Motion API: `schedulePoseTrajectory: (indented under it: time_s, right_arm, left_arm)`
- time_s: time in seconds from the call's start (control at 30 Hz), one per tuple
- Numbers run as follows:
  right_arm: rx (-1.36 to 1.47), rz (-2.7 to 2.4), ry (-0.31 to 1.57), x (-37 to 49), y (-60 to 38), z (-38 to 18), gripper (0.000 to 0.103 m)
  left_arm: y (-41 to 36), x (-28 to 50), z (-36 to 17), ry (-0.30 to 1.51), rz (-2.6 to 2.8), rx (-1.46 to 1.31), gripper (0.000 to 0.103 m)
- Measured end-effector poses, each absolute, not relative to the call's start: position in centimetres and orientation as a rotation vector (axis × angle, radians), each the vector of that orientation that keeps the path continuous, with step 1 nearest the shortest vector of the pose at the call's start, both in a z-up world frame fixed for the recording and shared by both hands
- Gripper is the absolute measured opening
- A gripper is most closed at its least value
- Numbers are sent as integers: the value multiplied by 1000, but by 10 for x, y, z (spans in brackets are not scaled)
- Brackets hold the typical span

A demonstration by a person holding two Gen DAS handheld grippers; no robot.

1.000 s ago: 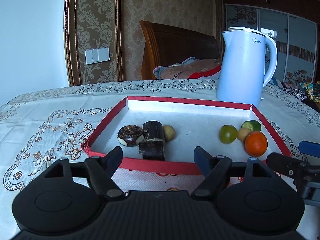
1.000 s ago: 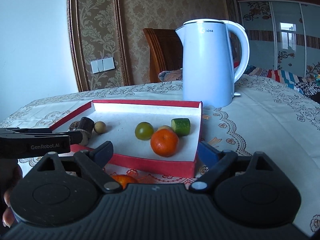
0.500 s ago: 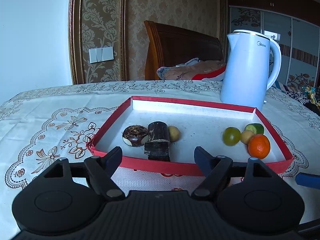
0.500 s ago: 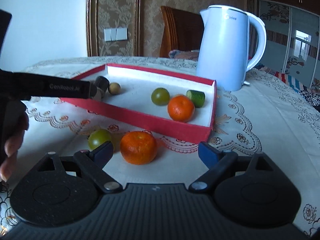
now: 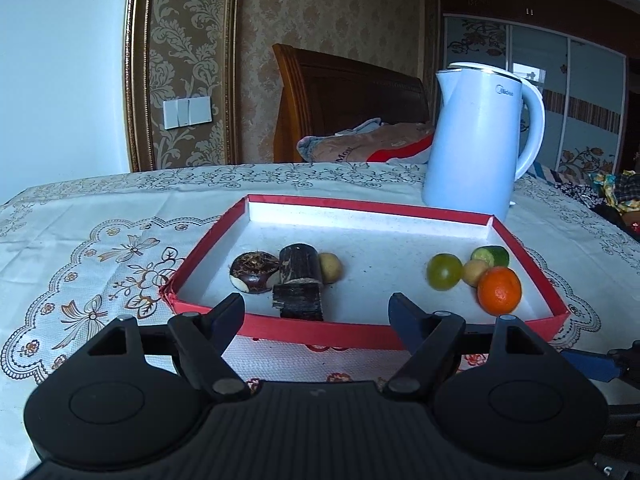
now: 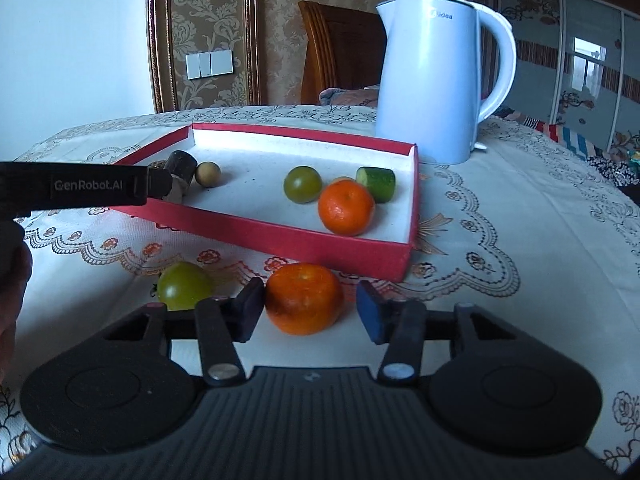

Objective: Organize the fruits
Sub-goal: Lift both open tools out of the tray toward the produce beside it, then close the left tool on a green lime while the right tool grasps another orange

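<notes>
Right tongs [image 6: 310,310] spread level around loose orange [image 6: 304,298].

We count two oranges: one [image 6: 346,208] inside the red tray [image 6: 280,236], one [image 6: 304,298] on the tablecloth at lower centre. Two green tomatoes [image 6: 303,184] [image 6: 184,286], one cucumber piece [image 6: 376,184], two small yellowish fruits [image 5: 330,267] [image 5: 475,272], two dark pieces [image 5: 300,272] [image 5: 254,272], one kettle [image 6: 432,80].
</notes>
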State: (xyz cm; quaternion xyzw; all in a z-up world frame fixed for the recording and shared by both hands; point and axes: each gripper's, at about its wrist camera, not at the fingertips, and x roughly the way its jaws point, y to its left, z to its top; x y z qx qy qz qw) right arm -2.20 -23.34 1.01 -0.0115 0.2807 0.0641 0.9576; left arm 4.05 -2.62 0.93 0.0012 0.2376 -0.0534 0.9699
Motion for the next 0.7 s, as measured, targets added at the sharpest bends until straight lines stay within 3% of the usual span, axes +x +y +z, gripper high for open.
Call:
schedulePoseTrajectory:
  time_s: [0.07,0.1,0.13,0.5,0.6,0.7]
  right_arm:
    - [5,85,564,-25,-242,11,50]
    - [21,74,568,-25,-246,10,62]
    - [32,75,585,-22,-249,9,67]
    - [77,101,631,-15,-255,3,70]
    - [76,61,623,-19,-258,4,82]
    - [67,55,609,-27,-262,6,84]
  left_arm:
    - [-28,40,8,495,-148,8,79]
    - [-31,40,7,515,-180,12,79]
    - [-33,38,5,538,-205,14,79]
    - [-57,17,-6,511,-272,164,79]
    - [-56,17,-5,511,-284,151,80]
    - [-56,19,-5,517,-287,151,81]
